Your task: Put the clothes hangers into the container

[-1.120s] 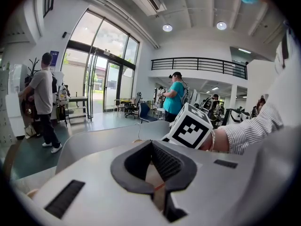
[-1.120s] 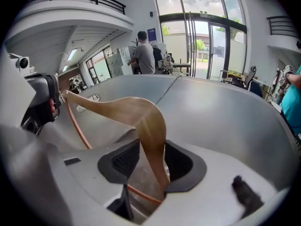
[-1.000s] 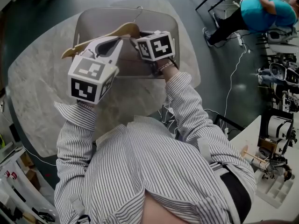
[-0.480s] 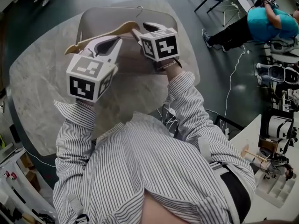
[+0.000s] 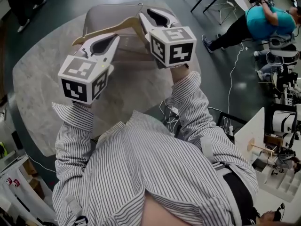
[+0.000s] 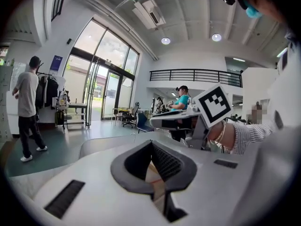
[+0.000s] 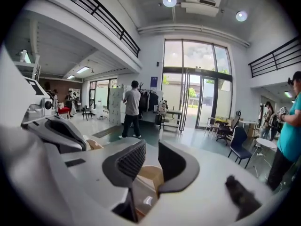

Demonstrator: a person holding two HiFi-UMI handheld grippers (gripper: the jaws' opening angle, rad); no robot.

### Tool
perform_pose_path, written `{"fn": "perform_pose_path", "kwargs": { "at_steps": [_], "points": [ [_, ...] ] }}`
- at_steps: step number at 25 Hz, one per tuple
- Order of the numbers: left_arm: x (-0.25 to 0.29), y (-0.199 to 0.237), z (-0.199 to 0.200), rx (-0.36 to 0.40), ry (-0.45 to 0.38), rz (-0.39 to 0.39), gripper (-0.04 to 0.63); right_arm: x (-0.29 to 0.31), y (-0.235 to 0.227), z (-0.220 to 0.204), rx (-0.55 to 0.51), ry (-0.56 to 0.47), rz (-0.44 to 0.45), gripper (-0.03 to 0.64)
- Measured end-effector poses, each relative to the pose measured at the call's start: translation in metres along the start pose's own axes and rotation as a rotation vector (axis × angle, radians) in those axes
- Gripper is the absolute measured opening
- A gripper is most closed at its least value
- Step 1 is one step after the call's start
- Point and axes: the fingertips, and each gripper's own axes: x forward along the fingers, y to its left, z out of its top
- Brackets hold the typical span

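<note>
The light wooden clothes hanger with a wire hook is held over the grey translucent plastic container, at 12 o'clock on the pale marble tabletop. The left tongs are clamped on its 8 o'clock arm. The right tongs, their jaws just closing, pinch the wood near the hook.

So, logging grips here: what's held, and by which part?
The wooden hanger: left gripper clamps one arm; right gripper, fingers just closed further, grips it near its middle.

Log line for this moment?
left tongs: shut on hanger | right tongs: just closed onto hanger | hanger: held over container
</note>
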Motion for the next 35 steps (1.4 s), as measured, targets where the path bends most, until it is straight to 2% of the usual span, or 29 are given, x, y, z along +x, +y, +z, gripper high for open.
{"fn": "perform_pose_path", "kwargs": {
  "at_steps": [6,10,17,21,27,35],
  "points": [
    [-0.040,-0.008,0.009,0.017,-0.082,-0.034,0.009,-0.038,0.035,0.037,0.001,-0.133,-0.014,0.021],
    [-0.075,-0.009,0.017,0.013,-0.171,-0.052,0.009,-0.057,0.065,0.049,0.004,-0.179,0.001,0.015],
    [-0.127,-0.007,0.011,0.026,-0.243,-0.045,0.009,-0.076,0.133,0.045,-0.035,-0.217,0.061,0.014],
    [-0.146,-0.004,-0.002,0.023,-0.244,-0.032,0.009,-0.086,0.169,0.036,-0.028,-0.233,0.111,0.014],
    [-0.157,-0.007,-0.033,-0.011,-0.212,0.005,0.009,-0.097,0.202,0.016,0.073,-0.246,0.196,0.014],
    [-0.176,-0.010,-0.078,-0.116,-0.201,0.082,0.009,-0.097,0.247,-0.033,0.068,-0.145,0.298,0.014]
  ]
}}
